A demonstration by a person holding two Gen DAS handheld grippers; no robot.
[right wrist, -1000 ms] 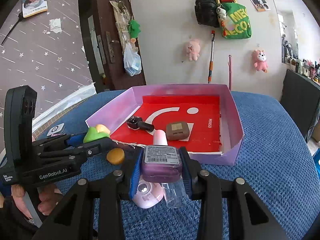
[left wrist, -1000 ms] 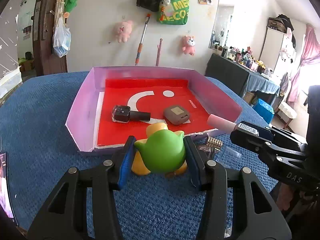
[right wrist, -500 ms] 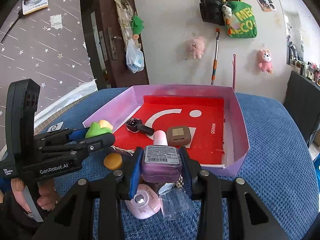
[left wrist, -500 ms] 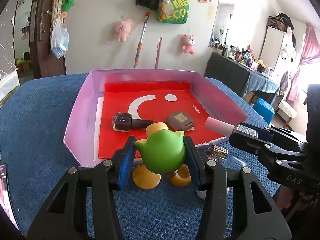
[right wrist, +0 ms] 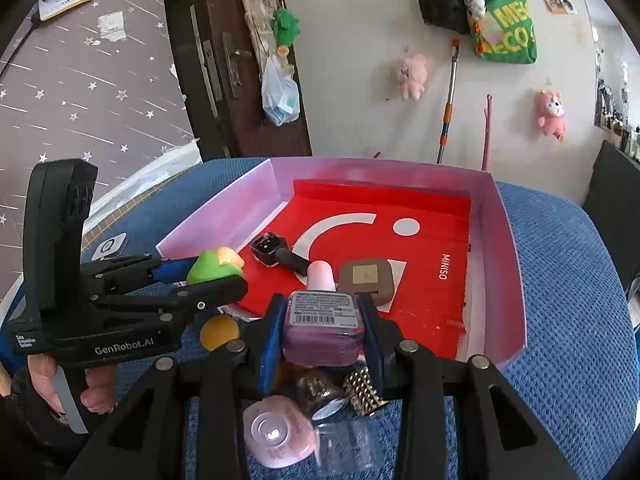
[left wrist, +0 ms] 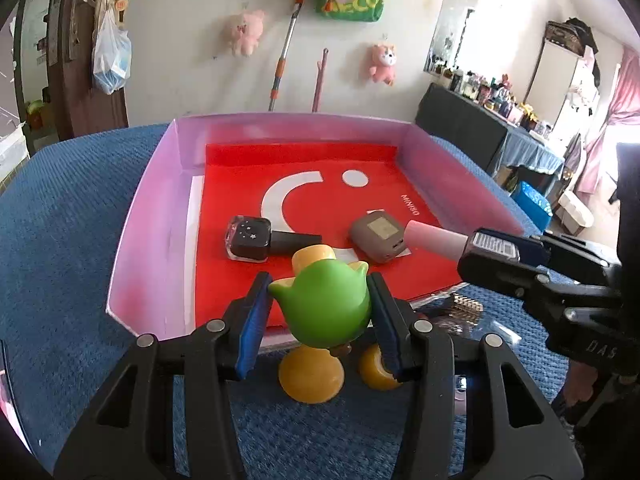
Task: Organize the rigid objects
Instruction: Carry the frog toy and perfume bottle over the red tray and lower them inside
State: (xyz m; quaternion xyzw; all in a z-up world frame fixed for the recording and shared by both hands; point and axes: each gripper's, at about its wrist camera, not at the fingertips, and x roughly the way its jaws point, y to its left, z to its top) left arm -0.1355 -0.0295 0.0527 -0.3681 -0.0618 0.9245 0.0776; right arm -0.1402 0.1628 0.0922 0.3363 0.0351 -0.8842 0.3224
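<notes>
1. The left hand-held gripper [left wrist: 320, 312] is clenched on a green rubber toy figure with yellow round feet [left wrist: 326, 304], blue pads pressing both flanks, feet dangling free below.
2. The right hand-held gripper [right wrist: 320, 334] is clamped on a purple glass nail-polish bottle with a pale pink cap [right wrist: 322, 320], its long axis pointing forward along the fingers, cap leading.
3. Both loads hang just short of the near wall of the shallow pink cardboard tray with a red liner [left wrist: 148, 240]; the tray lies straight ahead of each hand-held gripper.
4. Inside, a dark nail-polish bottle with a black cap [left wrist: 260, 238] and a small brown square case [left wrist: 378, 238] lie near the front; the back half of the liner is open.
5. The pink cap looks nearly over the brown case, so the right side has less room.
6. The hand-held grippers sit close together, the left one nearer the tray's open left strip.
7. Loose items on the blue textured bench cloth [right wrist: 580, 320] crowd under the right hand-held gripper.
</notes>
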